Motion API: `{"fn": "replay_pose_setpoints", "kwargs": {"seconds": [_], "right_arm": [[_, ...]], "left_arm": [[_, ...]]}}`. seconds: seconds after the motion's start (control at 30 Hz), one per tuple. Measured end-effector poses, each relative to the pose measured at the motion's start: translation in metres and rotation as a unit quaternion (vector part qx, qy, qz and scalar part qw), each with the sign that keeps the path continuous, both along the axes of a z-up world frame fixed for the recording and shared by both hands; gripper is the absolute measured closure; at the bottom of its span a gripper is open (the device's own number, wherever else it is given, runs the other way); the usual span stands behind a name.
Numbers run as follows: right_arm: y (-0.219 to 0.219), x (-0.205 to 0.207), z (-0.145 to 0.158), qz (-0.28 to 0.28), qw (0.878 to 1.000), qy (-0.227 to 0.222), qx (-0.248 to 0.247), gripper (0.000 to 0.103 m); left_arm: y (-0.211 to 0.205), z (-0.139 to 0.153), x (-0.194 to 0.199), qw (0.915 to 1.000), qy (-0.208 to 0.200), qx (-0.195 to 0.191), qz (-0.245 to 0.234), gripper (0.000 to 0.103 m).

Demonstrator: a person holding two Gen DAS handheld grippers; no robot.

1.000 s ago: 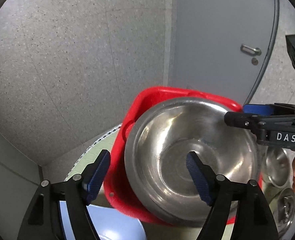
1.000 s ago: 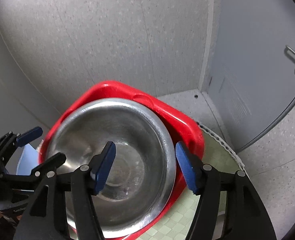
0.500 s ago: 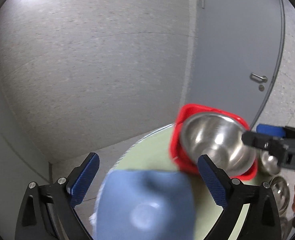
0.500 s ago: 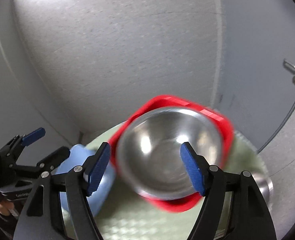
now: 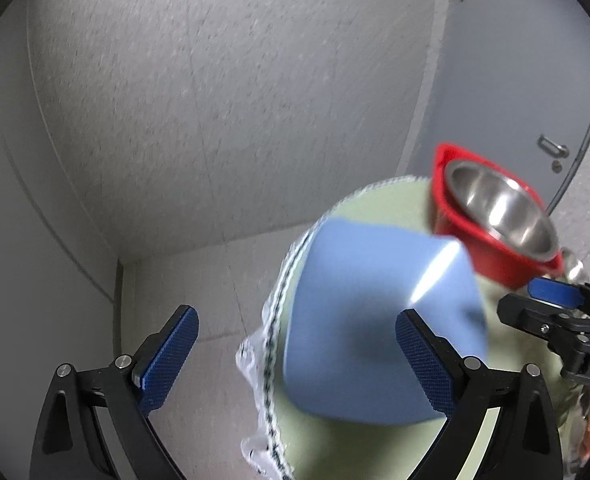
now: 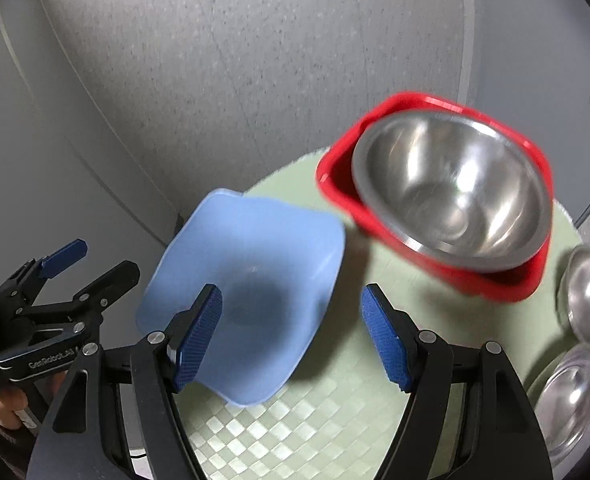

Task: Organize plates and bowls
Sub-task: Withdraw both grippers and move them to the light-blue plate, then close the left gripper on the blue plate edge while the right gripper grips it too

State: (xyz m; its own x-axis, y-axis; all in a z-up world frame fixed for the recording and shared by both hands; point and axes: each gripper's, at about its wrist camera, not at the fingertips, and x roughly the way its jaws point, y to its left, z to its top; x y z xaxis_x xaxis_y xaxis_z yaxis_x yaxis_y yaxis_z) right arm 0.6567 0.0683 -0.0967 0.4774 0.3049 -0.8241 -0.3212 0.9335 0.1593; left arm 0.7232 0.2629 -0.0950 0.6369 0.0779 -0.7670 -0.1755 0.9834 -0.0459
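Left wrist view first: the left gripper (image 5: pixel 297 354) has its jaws spread wide with nothing pinched. They have only just been opening, and nothing sits between the pads. The blue square bowl (image 5: pixel 379 320) lies beyond them on the green checked mat (image 5: pixel 379 208), a bit blurred. Further back is the red square bowl (image 5: pixel 491 252) with the big steel bowl (image 5: pixel 503 216) nested inside it, so I'd call that pairing done. The right gripper (image 5: pixel 551 304) pokes in from the right edge, and it isn't holding anything here either. Count in this view: one blue, one red, one steel bowl, plus a sliver of something shiny by the red one that I can't make out.

Right wrist view: the right gripper (image 6: pixel 291 334) is also parted and empty, jaws have just widened a little, with only the near corner of the blue square bowl (image 6: pixel 251 280) showing between the pads, not pressed. The red square bowl (image 6: pixel 439 256) and the big steel bowl (image 6: pixel 451 196) sit stacked at the back right. At the right edge are two small steel bowls (image 6: pixel 587 300), loose on the green checked mat (image 6: pixel 315 424), one nearer than the other. The left gripper (image 6: pixel 65 272) hangs open at the left.

So the full count is one blue, one red, three steel bowls, and no plates that I can see. My guess is the blue one and the two small ones are what's left to stack.
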Motion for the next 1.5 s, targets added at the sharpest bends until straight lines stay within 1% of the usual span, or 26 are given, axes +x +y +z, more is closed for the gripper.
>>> {"fn": "replay_pose_setpoints", "kwargs": {"seconds": [0.1,0.2,0.3,0.33,0.37,0.43,0.5,0.53,0.57,0.6,0.67,0.73,0.8,0.97,1.2,1.3,1.4,1.5], "right_arm": [[0.008,-0.006,-0.016,-0.007,1.0,0.015,-0.007,0.029],[0.012,-0.006,-0.033,-0.014,0.999,0.033,-0.019,0.029],[0.015,-0.004,-0.046,-0.023,0.998,0.045,-0.024,0.029],[0.017,-0.006,-0.049,-0.024,0.998,0.048,-0.024,0.03],[0.019,-0.005,-0.055,-0.026,0.998,0.056,-0.023,0.032],[0.021,-0.001,-0.064,-0.027,0.997,0.072,-0.016,0.039],[0.023,0.002,-0.072,-0.026,0.996,0.09,-0.009,0.053],[0.023,0.004,-0.076,-0.024,0.995,0.097,-0.004,0.057],[0.023,0.004,-0.078,-0.022,0.995,0.102,0.001,0.067],[0.024,0.005,-0.079,-0.019,0.994,0.104,0.008,0.077],[0.024,0.005,-0.077,-0.016,0.995,0.101,0.008,0.079],[0.024,0.005,-0.074,-0.011,0.995,0.095,0.009,0.081],[0.023,0.004,-0.068,-0.007,0.997,0.082,0.008,0.083],[0.026,-0.002,-0.05,0.008,0.998,0.068,0.016,0.083],[0.03,-0.008,-0.014,0.03,0.997,0.043,0.047,0.083],[0.021,-0.004,0.008,0.029,0.997,0.024,0.061,0.083],[0.004,0.001,0.026,0.021,0.998,0.005,0.063,0.083],[-0.025,0.009,0.043,0.003,0.998,-0.01,0.062,0.083]], "left_arm": [[0.0,-0.017,-0.004,0.9998,0.017,-0.006,0.002,0.006],[-0.002,-0.031,-0.001,0.9992,0.036,-0.014,0.002,0.01],[-0.003,-0.042,0.004,0.9983,0.053,-0.021,-0.004,0.023],[0.003,-0.043,0.007,0.9979,0.059,-0.024,-0.006,0.03],[0.003,-0.046,0.01,0.9974,0.066,-0.028,-0.007,0.038],[0.0,-0.05,0.013,0.9969,0.071,-0.033,-0.012,0.048],[-0.004,-0.051,0.021,0.9966,0.073,-0.032,-0.019,0.056],[-0.001,-0.051,0.026,0.9963,0.075,-0.035,-0.023,0.066],[0.004,-0.052,0.037,0.9961,0.076,-0.037,-0.025,0.073],[0.005,-0.052,0.037,0.9965,0.075,-0.03,-0.021,0.074],[0.011,-0.048,0.035,0.9971,0.066,-0.034,-0.018,0.079],[0.015,-0.043,0.03,0.9973,0.057,-0.043,-0.016,0.081],[0.017,-0.035,0.025,0.9979,0.047,-0.043,-0.012,0.083],[0.02,-0.011,0.006,0.9992,0.022,-0.034,-0.002,0.083],[0.015,0.033,-0.018,0.9995,-0.024,-0.016,0.011,0.083],[0.0,0.053,-0.019,0.9989,-0.046,-0.01,0.0,0.083],[-0.02,0.069,-0.011,0.9977,-0.062,-0.013,-0.023,0.083],[-0.046,0.077,0.001,0.9963,-0.069,-0.017,-0.049,0.082]]}}
